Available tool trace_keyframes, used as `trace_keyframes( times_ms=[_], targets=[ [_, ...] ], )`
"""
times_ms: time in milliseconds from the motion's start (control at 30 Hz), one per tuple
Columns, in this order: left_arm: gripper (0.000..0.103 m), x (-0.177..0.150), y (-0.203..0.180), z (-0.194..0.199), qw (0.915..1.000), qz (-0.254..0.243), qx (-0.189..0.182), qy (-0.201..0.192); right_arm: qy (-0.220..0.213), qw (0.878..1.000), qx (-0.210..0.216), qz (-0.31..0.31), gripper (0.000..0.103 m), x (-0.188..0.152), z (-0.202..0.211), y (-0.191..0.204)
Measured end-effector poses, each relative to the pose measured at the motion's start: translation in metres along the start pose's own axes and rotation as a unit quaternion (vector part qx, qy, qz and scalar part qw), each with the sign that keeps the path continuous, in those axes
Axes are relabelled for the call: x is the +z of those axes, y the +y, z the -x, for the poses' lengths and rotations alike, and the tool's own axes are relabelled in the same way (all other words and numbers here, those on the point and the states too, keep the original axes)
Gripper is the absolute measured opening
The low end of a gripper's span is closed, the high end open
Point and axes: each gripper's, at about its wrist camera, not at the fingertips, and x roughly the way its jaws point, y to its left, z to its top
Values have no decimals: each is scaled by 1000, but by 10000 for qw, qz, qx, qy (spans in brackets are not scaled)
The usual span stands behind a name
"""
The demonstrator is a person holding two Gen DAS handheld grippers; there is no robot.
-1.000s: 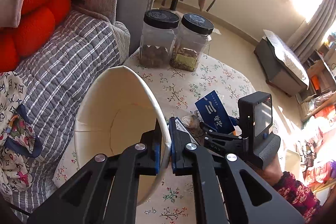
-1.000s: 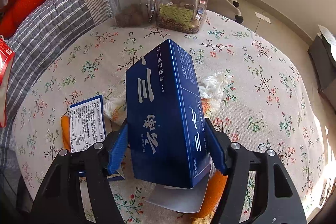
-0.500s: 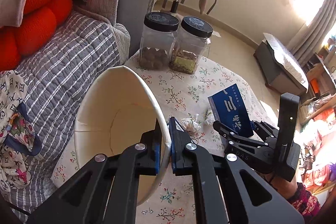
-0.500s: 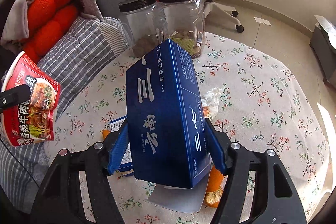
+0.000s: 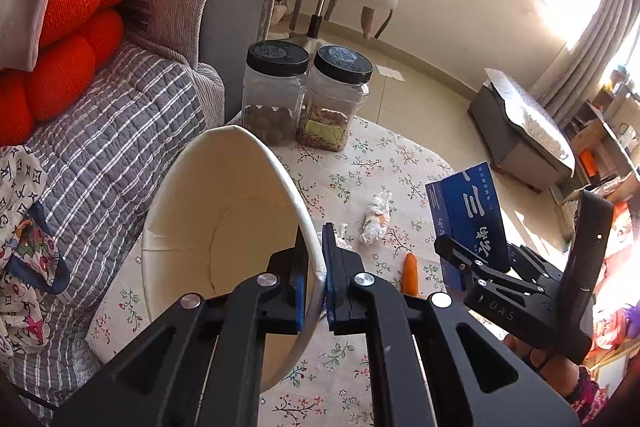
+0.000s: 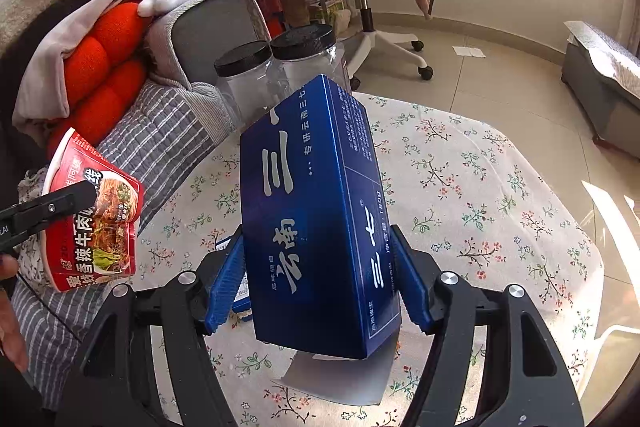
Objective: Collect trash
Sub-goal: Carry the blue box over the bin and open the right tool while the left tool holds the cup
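Right claw point(image 6: 320, 303) pinching blue box point(image 6: 316, 219), now lifted clear of bench point(image 6: 500, 195), higher than second ago. Left claw point(image 5: 316, 291) clamped on noodle cup point(image 5: 224, 227) rim at 9 o'clock. Drop-in likely next. Tissue point(image 5: 376, 215), orange peel point(image 5: 409, 273) remain.

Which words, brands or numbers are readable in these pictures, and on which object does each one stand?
"云南" and "三七": large silver characters on the blue box held in the right gripper.
"1800": beside "三七" on that box; the fine print is too small.
"香辣牛肉": on the red noodle cup held by the left gripper; its other characters are partly hidden.
"DAS": on the right gripper's body.
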Motion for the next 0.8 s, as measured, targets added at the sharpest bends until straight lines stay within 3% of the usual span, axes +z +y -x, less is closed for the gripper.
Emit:
trace_keyframes(
  times_ms=[500, 800],
  targets=[
    [7, -12, -62, -1, 9987, -313, -395, -27, -410, 9950, -708, -574, 65, -31, 72, -57],
    [7, -25, -108, -14, 9967, -588, -564, 51, -619, 9827, -1358, -1100, 65, -57, 113, -114]
  ],
)
